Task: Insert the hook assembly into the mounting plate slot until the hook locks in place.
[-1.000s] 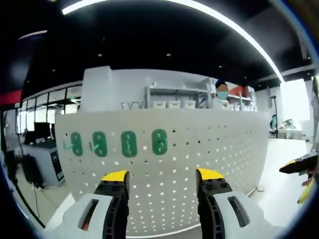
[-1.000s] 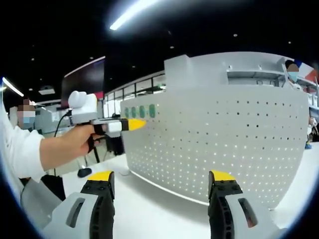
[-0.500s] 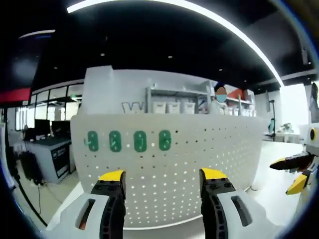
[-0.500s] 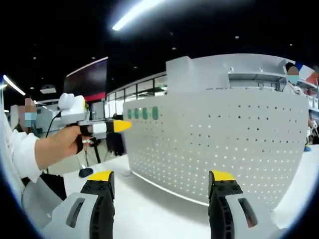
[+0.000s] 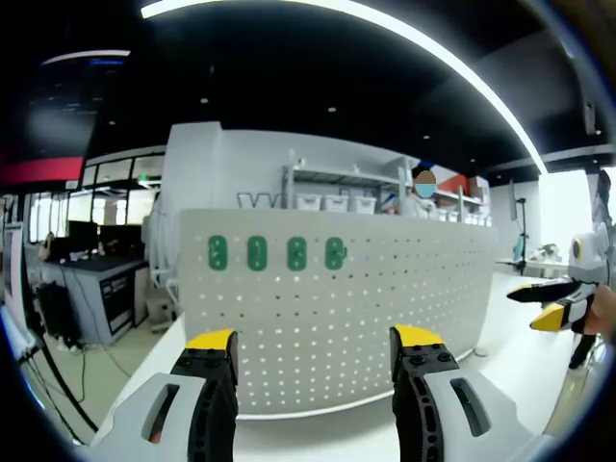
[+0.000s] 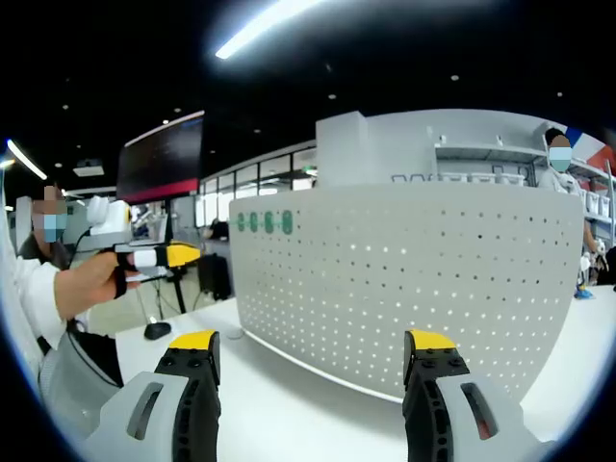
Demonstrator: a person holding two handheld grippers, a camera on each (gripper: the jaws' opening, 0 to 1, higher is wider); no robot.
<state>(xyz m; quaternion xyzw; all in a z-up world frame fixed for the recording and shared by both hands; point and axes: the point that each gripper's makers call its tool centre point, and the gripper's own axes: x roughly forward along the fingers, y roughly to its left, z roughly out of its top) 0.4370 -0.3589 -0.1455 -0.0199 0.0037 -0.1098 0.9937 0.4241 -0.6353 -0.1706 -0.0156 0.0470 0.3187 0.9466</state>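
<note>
Left gripper view: left gripper point(image 5: 313, 342) rising from the bottom edge, yellow-tipped jaws standing wide apart, released, grasping nothing. Facing a white perforated mounting plate point(image 5: 385, 308) standing upright on a white table point(image 5: 318, 433). Carrying four green hook assemblies point(image 5: 276, 253) in a row along the upper left of the plate, each seated against the perforated face; whether locked cannot be told at this size. Entering from the right edge, the right gripper point(image 5: 541, 306), held in a hand point(image 5: 604, 310), yellow tips spread and grasping nothing, well apart from the plate. Showing behind the plate a grey wall and shelving point(image 5: 342, 188) with white bins.

Right gripper view: right gripper point(image 6: 313, 346) rising from the bottom, jaws parted wide, released, with nothing between them. Looking obliquely along the same mounting plate point(image 6: 414, 289), curving away to the left, its lower edge resting on the table point(image 6: 308, 414). Showing the green hook assemblies point(image 6: 262, 222) as four small ovals near the plate's far upper corner. Appearing at left, the left gripper point(image 6: 178, 256), gripped by a hand point(image 6: 91, 284) in a white sleeve point(image 6: 24, 298), pointing toward the plate's far end but apart from it; jaw spacing there cannot be told from this angle. Standing at the far right, a person point(image 6: 560, 173) beside the shelving.
</note>
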